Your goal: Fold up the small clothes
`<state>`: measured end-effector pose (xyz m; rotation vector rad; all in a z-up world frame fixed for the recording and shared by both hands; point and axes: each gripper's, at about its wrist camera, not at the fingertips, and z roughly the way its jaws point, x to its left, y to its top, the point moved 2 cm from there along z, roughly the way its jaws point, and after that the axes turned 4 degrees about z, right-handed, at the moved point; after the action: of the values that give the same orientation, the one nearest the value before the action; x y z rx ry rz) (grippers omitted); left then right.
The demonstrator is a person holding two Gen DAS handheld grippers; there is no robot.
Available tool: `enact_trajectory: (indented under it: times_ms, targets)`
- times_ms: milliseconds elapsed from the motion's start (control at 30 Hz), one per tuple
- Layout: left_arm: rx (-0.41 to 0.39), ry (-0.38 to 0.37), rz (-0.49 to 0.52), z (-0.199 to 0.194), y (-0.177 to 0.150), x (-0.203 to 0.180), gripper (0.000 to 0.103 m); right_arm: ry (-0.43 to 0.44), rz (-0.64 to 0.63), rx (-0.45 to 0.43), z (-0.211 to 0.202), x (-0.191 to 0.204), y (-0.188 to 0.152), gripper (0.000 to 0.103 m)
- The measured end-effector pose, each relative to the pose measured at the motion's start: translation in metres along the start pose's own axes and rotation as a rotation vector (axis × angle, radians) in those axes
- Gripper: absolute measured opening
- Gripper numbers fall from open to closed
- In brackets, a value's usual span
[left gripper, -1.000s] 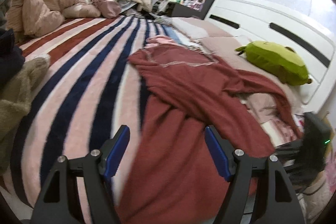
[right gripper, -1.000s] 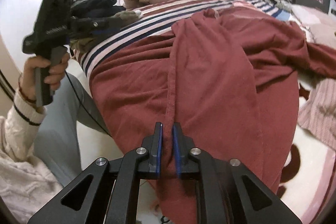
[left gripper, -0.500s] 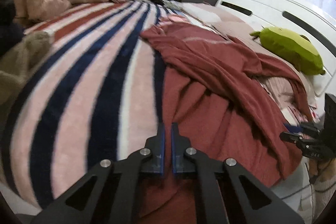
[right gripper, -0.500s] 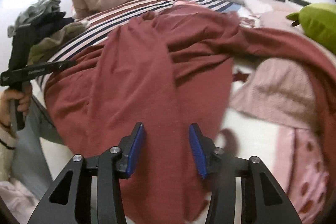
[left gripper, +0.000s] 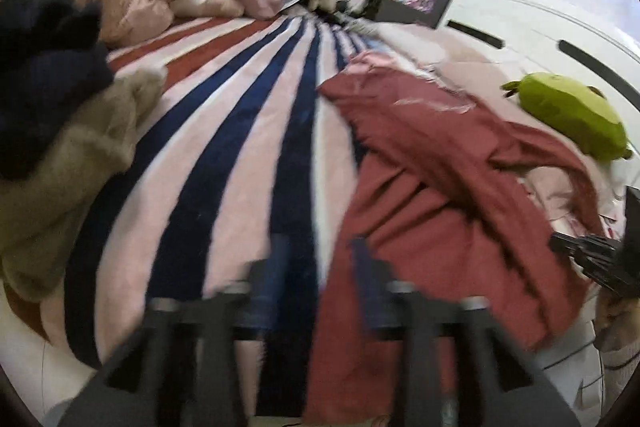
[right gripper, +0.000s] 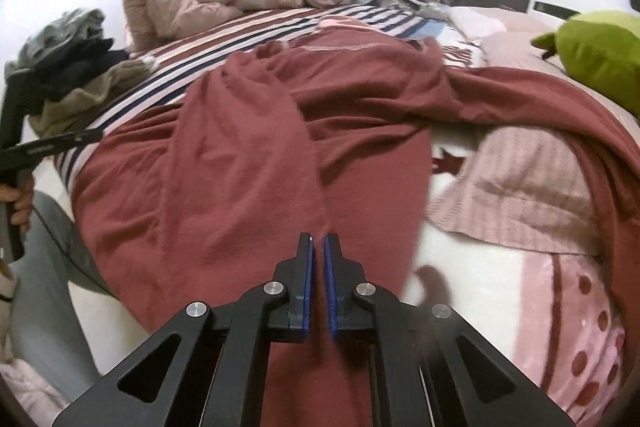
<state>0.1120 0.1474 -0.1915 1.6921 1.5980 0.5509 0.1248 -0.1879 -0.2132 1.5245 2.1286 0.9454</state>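
- Garment: dark red garment (right gripper: 248, 163) lies rumpled and unfolded on the bed (left gripper: 224, 155), near edge hanging toward the person, far part bunched toward the green plush toy (left gripper: 568, 115). A ridge of cloth runs up its middle in the right wrist view.
- Right tool (right gripper: 317, 251): jaws narrow, pressed together on a pinch of the red cloth at the lower end of that ridge. Half a second ago the same jaws stood apart over flat cloth, so the grip is new.
- Left tool (left gripper: 316, 267): blurred, jaws parted and opening, straddling the red garment's left edge where it meets the striped blanket (left gripper: 192, 163). Pads do not visibly press on cloth. Half a second ago these jaws were tight together at that edge; the hold there looks given up.
- Left tool also shows from the right wrist view (right gripper: 44, 147), at the garment's left side, in the person's hand (right gripper: 18, 203).
- Reading: one hand now has the cloth, the other is re-seeking a hold. Folding proper not yet begun; garment needs spreading flat first.
- Risk: single pinch may drag the bunched part further out of shape.
- Clutter: clothes pile (left gripper: 52, 115) on the left, well apart from the work.
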Motion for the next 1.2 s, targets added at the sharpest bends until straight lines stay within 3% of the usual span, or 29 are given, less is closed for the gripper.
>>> enact_trajectory:
  times_ms: [100,200,300,367,533,600,633,733,833,967,1033,1100,1200]
  targets:
    - [-0.028,-0.126,0.016,0.002,0.018,-0.021,0.05,0.06,0.054,0.0,-0.006,-0.012,0.002,0.001]
    - [-0.032,-0.188,0.034,0.015,0.036,-0.043,0.051,0.134,0.089,0.001,-0.011,-0.014,0.002,0.001]
    - [0.013,-0.23,0.023,0.044,0.048,-0.062,0.052,0.133,0.064,0.011,-0.007,-0.007,0.001,0.02]
    - [0.052,-0.268,-0.01,0.068,0.052,-0.072,0.052,0.142,0.053,0.012,-0.004,-0.003,0.0,0.023]
    - [0.078,-0.163,-0.04,0.099,0.052,-0.089,0.051,0.169,0.053,0.008,0.003,0.0,-0.001,0.023]
    - [0.078,-0.105,-0.062,0.103,0.052,-0.088,0.014,0.175,0.052,0.01,0.006,-0.002,0.0,0.023]
    - [0.077,-0.093,-0.07,0.101,0.052,-0.084,0.007,0.174,0.052,0.01,0.007,-0.002,-0.001,0.023]
    - [0.06,-0.077,-0.092,0.088,0.044,-0.071,0.002,0.175,0.058,0.02,0.01,-0.005,-0.004,0.023]
    - [0.052,-0.061,-0.139,0.078,0.034,-0.056,0.002,0.194,0.073,0.019,0.013,-0.008,-0.005,0.025]
    - [0.078,-0.098,-0.174,0.074,0.023,-0.046,0.003,0.233,0.078,0.018,0.015,-0.007,0.001,0.031]
    - [0.077,-0.121,-0.171,0.072,0.022,-0.046,0.008,0.266,0.06,0.035,0.02,-0.003,0.007,0.049]
    - [0.069,-0.144,-0.173,0.068,0.022,-0.047,0.027,0.276,0.019,0.068,0.026,0.005,0.011,0.06]
    - [0.056,-0.183,-0.131,0.058,0.023,-0.054,0.043,0.247,-0.043,0.097,0.026,0.016,0.011,0.062]
